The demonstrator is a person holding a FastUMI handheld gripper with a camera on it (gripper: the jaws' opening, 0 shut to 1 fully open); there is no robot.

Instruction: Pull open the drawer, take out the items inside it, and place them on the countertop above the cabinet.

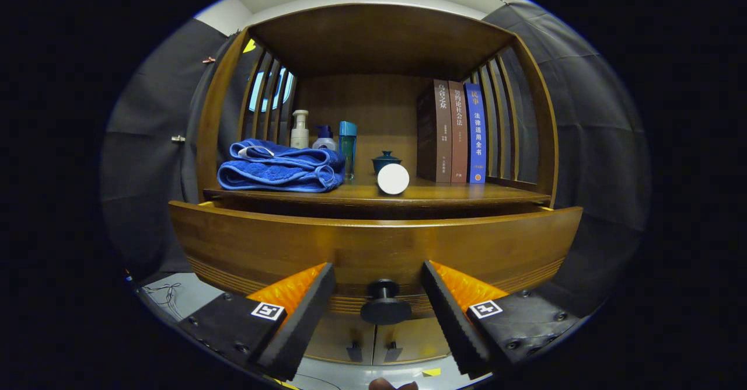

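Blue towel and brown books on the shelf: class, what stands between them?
In the gripper view, between the towel and books stand three bottles, a small lidded teal cup and a white round object.

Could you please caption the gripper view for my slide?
Open gripper straddling the drawer knob, drawer partly pulled out below the countertop.

Folded blue towel (pixel 280 167) left on shelf, pump bottles (pixel 300 129) and teal tumbler (pixel 348 148) behind it, lidded teal cup (pixel 386 161), three upright books (pixel 450 132) right
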